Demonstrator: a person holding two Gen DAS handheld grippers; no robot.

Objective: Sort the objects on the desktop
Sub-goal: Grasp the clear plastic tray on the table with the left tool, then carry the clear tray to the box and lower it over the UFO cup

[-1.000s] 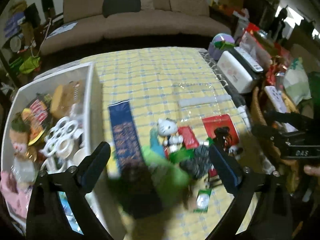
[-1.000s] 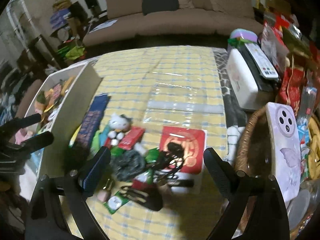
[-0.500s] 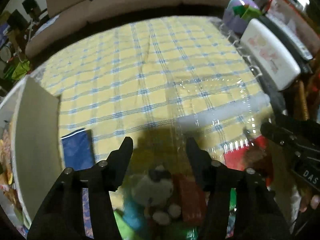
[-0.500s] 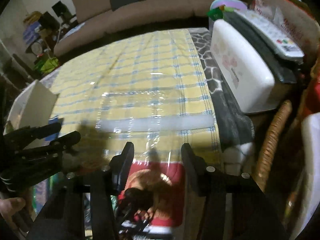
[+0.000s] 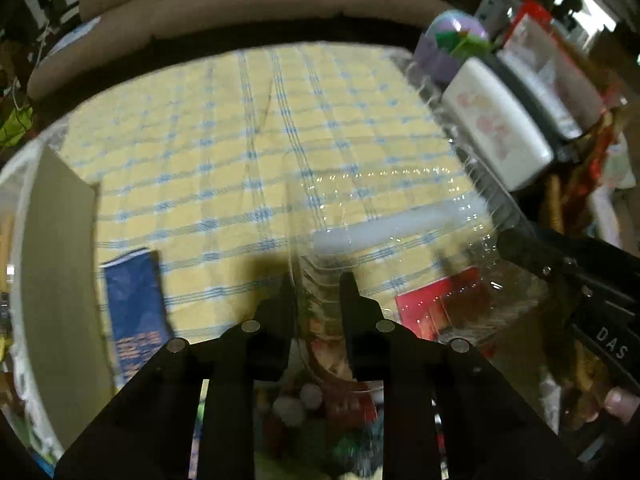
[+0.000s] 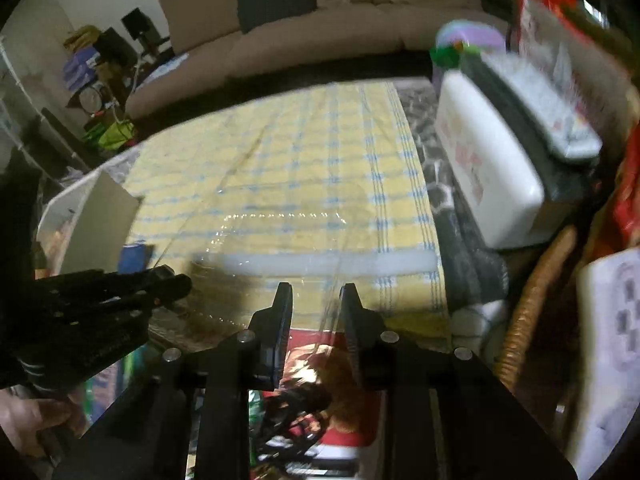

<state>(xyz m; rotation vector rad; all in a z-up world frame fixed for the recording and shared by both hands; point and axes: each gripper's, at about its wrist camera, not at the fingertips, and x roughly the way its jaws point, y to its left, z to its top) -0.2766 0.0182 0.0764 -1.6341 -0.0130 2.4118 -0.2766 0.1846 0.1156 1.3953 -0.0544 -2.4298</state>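
Black, the left gripper (image 5: 316, 292) tips steeply down over the yellow checked worktop (image 5: 240, 152), its fingers (image 5: 285, 300) nearly together and closing on the near-left edge of a clear plastic bag (image 5: 392, 216); the film runs up between them. Whether the pads already press it I cannot tell. Left of this gripper stands a white box (image 5: 52, 260) with a blue booklet (image 5: 134, 304) lying just beside its wall. Under the bag's near edge sit a red packet (image 5: 436, 304) and a blurred heap of small toys.

Further right, the right gripper (image 6: 316, 300) also points down, less steeply, held by a hand (image 5: 622, 402) whose fingertip shows at the handle. Its fingers (image 6: 352, 304) are closing too, with the bag's near-right edge rising between them. The bag's white strip (image 6: 332, 262) lies across the worktop just beyond both grippers. Right of the worktop are a white case (image 6: 488, 176) and a wicker basket (image 6: 532, 300).
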